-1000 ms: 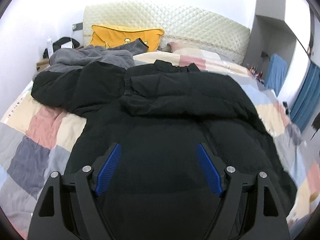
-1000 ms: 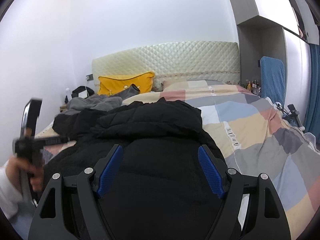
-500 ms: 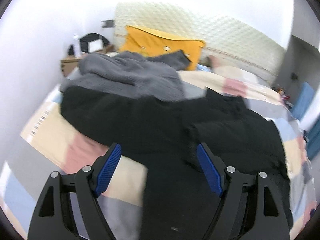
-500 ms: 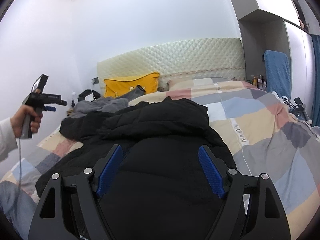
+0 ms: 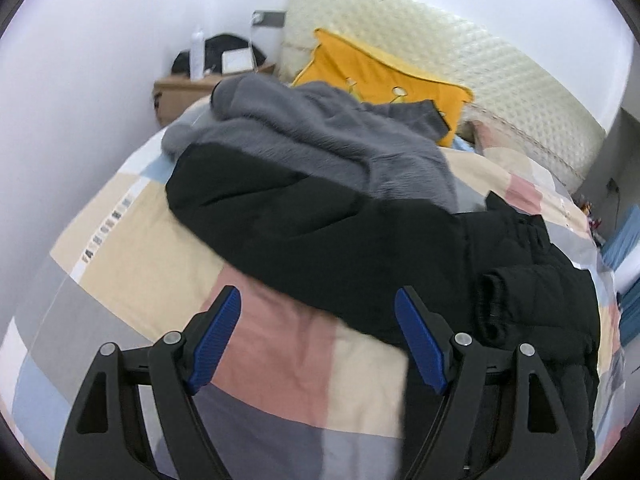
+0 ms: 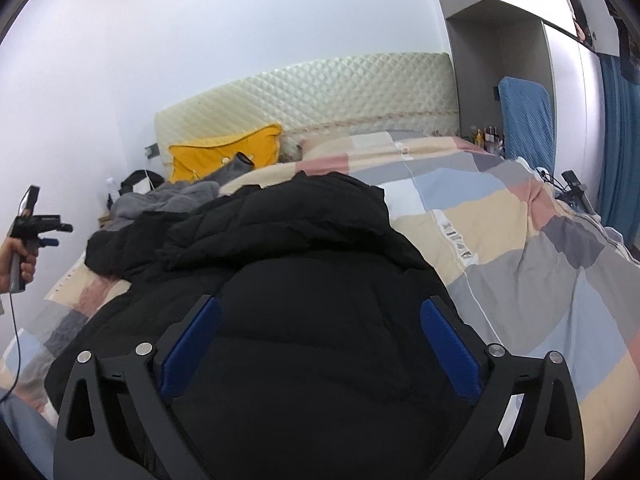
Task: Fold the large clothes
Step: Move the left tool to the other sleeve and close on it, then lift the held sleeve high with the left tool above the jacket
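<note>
Coat (image 6: 320, 280): black and puffy, spread on the bed, hood end toward the headboard; one sleeve (image 5: 280, 216) lying out to the side across the quilt, toward the wall.
Left claw (image 5: 318, 320): let go, blue pads (image 5: 218, 332) wide apart, nothing between them; hanging over the pink and cream squares, just beside the sleeve edge, not touching it.
Right claw (image 6: 320, 322): opening right now, pads (image 6: 450, 346) spread very wide over the body of the coat; cloth seen between them, but not pinched.
Hand (image 6: 16, 256): at the far left in the right view, gripping the handle of the left claw, a thin cord hanging down from it.
Quilt (image 5: 132, 248): checked in cream, pink, grey and blue, covering the bed.
Grey fleece (image 5: 320, 140): bunched up behind the sleeve, partly lying on it.
Yellow pillow (image 5: 372, 68): leaning on the padded headboard (image 6: 320, 88), behind the fleece.
Nightstand (image 5: 180, 92): in the corner by the wall, a white bottle (image 5: 197, 52) and dark things on top.
Blue towel (image 6: 524, 120): hanging by the wardrobe, far right.
</note>
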`<move>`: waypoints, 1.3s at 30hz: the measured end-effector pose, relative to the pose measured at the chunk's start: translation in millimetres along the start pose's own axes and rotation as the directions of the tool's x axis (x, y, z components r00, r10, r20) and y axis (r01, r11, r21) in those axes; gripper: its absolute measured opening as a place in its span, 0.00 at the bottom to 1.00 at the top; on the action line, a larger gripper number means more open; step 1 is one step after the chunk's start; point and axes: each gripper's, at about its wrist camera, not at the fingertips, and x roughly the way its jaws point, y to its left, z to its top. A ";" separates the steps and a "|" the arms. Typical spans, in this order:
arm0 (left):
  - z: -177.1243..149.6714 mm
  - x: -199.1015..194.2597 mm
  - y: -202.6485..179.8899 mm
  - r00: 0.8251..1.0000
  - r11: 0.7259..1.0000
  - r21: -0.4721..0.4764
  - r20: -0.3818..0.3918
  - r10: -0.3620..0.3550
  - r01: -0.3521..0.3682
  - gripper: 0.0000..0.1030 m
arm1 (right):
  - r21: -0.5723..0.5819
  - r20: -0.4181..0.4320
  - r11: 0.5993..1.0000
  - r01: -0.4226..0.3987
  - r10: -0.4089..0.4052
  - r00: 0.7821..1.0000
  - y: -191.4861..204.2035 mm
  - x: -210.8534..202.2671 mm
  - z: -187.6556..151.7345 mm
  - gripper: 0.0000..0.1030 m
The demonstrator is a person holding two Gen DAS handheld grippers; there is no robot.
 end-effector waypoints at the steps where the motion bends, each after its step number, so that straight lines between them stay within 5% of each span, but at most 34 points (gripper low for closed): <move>1: 3.0 7.2 13.5 1.000 1.000 -0.020 -0.011 -0.011 0.010 0.77 | -0.002 -0.003 1.000 0.008 -0.008 1.000 2.1 1.8 0.5 0.98; 6: 18.9 47.3 68.8 0.996 0.992 -0.114 -0.081 0.047 -0.056 0.81 | -0.014 -0.023 0.998 0.053 -0.053 0.998 19.5 13.7 4.5 0.98; 11: 27.7 88.1 127.7 0.994 0.953 -0.301 -0.110 -0.011 -0.023 0.82 | -0.045 -0.058 0.995 0.087 -0.089 0.994 37.3 29.2 4.4 0.98; 15: 24.6 116.3 168.9 0.994 0.880 -0.474 -0.069 -0.079 0.037 0.82 | -0.068 -0.081 0.992 0.104 -0.110 0.991 51.6 41.7 3.3 0.98; 20: 20.2 164.1 212.2 0.975 0.739 -0.652 0.001 -0.223 0.169 0.83 | -0.082 -0.110 0.991 0.102 -0.111 0.988 66.6 56.7 -0.2 0.98; 26: 22.7 206.2 227.9 0.962 0.693 -0.680 0.066 -0.265 0.238 0.83 | -0.100 -0.148 0.989 0.107 -0.121 0.982 77.0 79.0 -2.4 0.98; 31: 34.4 217.3 217.7 0.963 0.735 -0.624 0.128 -0.238 0.264 0.81 | -0.080 -0.169 0.990 0.116 -0.128 0.977 76.0 90.2 -3.6 0.98; 33: 41.8 220.9 210.7 0.958 0.753 -0.595 0.141 -0.248 0.283 0.72 | -0.065 -0.173 0.991 0.119 -0.129 0.977 74.4 93.4 -2.8 0.98; 39: 48.0 222.3 195.6 0.965 0.804 -0.534 0.139 -0.222 0.262 0.18 | -0.030 -0.163 0.993 0.114 -0.118 0.980 67.6 91.0 0.9 0.98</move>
